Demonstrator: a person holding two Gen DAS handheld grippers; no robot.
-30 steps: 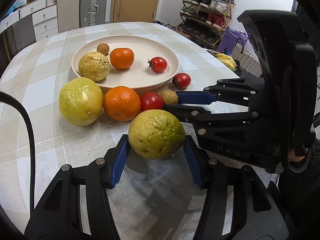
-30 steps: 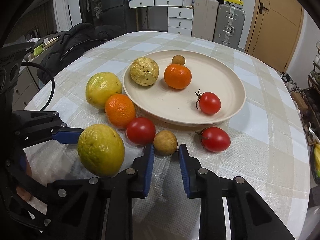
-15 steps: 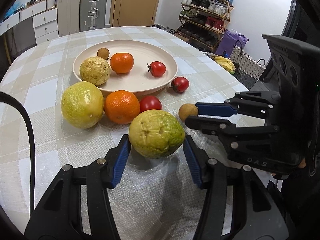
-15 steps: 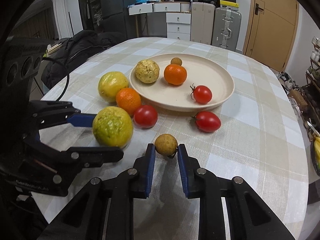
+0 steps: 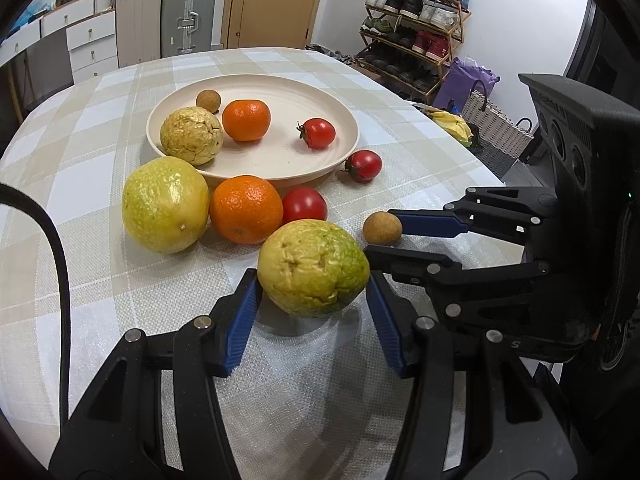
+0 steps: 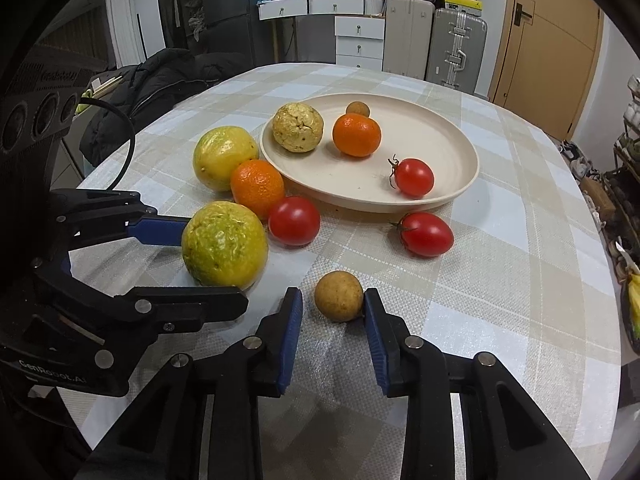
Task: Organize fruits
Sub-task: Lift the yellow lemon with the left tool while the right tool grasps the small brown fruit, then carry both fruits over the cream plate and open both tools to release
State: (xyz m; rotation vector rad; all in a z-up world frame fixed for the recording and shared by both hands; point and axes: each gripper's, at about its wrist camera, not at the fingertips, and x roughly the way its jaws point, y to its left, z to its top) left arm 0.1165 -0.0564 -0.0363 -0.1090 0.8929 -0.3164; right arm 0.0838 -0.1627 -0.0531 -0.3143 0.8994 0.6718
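Two grippers low over the checked tablecloth (image 5: pixel 100 280), close together. On the left gripper (image 5: pixel 311 278), tongs closed on a big green-yellow fruit (image 5: pixel 312 268), both blue pads against its sides. On the right gripper (image 6: pixel 332 295), tongs a little wide around a small brown longan (image 6: pixel 339 296); touches the right pad only, with a gap to the left pad, and rests on the cloth. Just beside the cream plate (image 5: pixel 276 156), outside it: one yellow-green fruit (image 5: pixel 166 204), one orange (image 5: pixel 246 208), two tomatoes (image 5: pixel 304 205) (image 5: pixel 362 165). Inside the plate: wrinkled yellow fruit (image 5: pixel 191 136), second orange (image 5: pixel 246 120), stemmed tomato (image 5: pixel 318 133), second longan (image 5: pixel 208 100).
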